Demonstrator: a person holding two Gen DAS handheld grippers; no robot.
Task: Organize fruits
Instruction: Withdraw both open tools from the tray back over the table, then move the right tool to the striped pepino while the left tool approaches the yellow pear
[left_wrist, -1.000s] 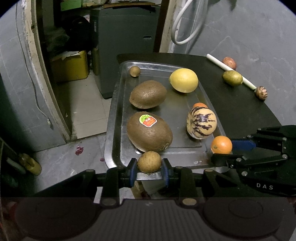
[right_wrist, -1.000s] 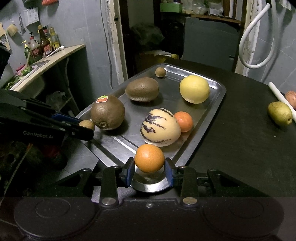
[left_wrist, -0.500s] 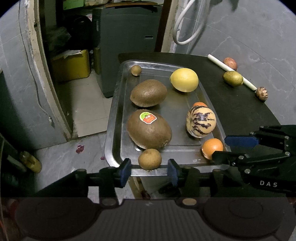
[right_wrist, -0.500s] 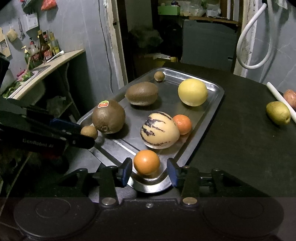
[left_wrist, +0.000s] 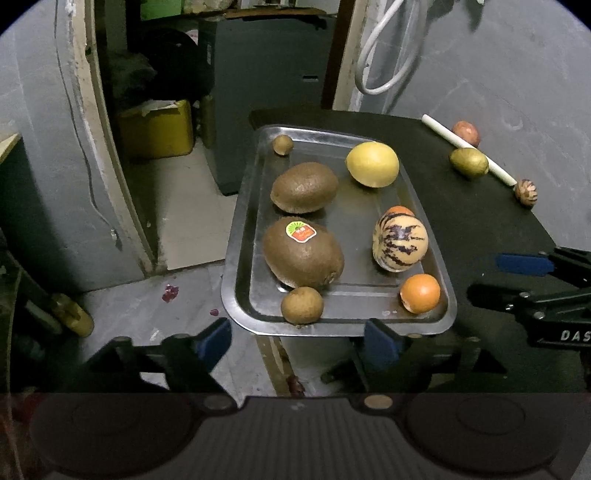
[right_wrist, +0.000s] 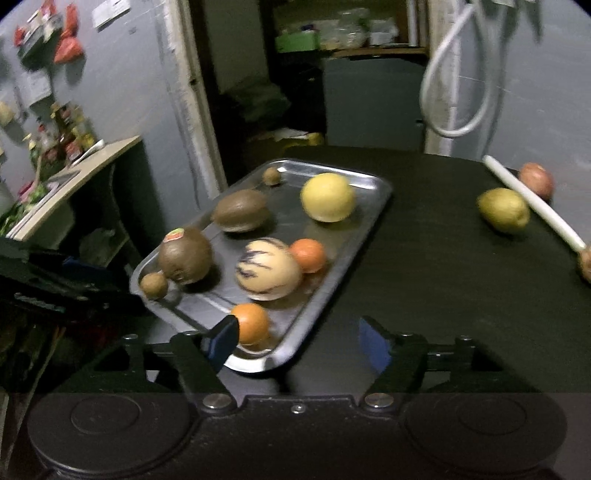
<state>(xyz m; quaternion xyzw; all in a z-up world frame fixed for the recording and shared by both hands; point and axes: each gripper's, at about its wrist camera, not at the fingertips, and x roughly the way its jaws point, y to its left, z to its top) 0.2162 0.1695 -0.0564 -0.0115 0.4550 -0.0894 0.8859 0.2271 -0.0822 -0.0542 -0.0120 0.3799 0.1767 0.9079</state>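
A steel tray (left_wrist: 240, 236) (right_wrist: 369, 206) holds two large brown kiwis (left_wrist: 303, 253), a yellow citrus (left_wrist: 372, 164), a striped melon (left_wrist: 400, 243), two oranges and two small brown fruits. A small brown fruit (left_wrist: 302, 305) (right_wrist: 154, 285) lies at the tray's near left corner, an orange (left_wrist: 420, 293) (right_wrist: 251, 323) at its near right corner. My left gripper (left_wrist: 297, 341) is open and empty, just short of the tray's near rim. My right gripper (right_wrist: 299, 341) is open and empty, at the tray's corner beside the orange; it also shows in the left wrist view (left_wrist: 524, 280).
On the black table (right_wrist: 443, 295) right of the tray lie a green-yellow fruit (right_wrist: 503, 209), a reddish fruit (right_wrist: 536, 180), a white stick (right_wrist: 532, 206) and a small striped fruit (left_wrist: 526, 190). A doorway and floor are left of the table.
Both grippers opened and drew back from the tray. The small brown fruit and the orange, held a second ago, now lie in the tray's near corners.
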